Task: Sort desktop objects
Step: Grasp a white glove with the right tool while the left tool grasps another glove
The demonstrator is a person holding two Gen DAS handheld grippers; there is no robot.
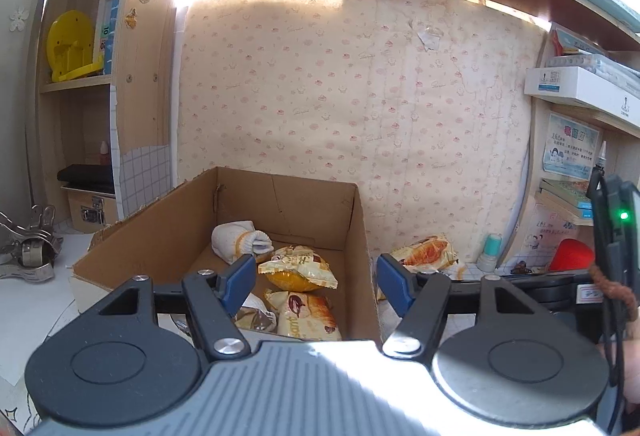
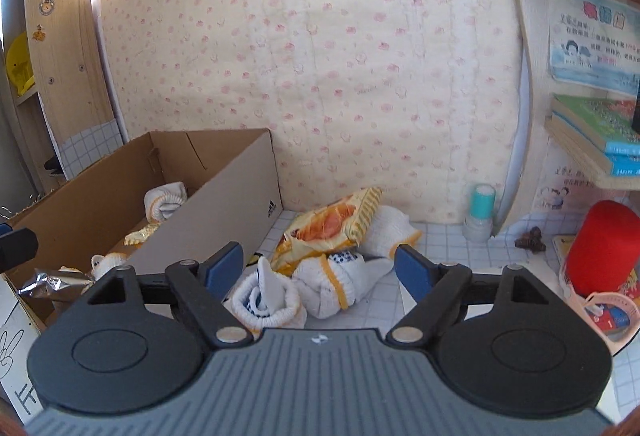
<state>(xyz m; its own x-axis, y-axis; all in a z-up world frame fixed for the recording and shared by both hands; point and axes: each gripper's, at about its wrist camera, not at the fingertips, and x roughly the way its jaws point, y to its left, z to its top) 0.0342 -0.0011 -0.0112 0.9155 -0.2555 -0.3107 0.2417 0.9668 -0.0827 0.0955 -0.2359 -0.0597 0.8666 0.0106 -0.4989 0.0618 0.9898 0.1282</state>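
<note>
Cardboard filled the left wrist view: the box (image 1: pixel 248 236) sat at lower centre holding a sock (image 1: pixel 240 244) and snack packets (image 1: pixel 298 270), while the left gripper (image 1: pixel 316 278) hung over its near rim with fingers spread and nothing between them. From the right wrist, the right gripper (image 2: pixel 318 268) was likewise released and empty above rolled socks (image 2: pixel 320 288) and a packet (image 2: pixel 332 226) lying on the tiled desk (image 2: pixel 440 276) at lower centre, just right of the box. Those socks looked soft and light, best pinched across the thick roll, whereas the crinkly packet would likely slip and suited a grip on its sealed edge.
</note>
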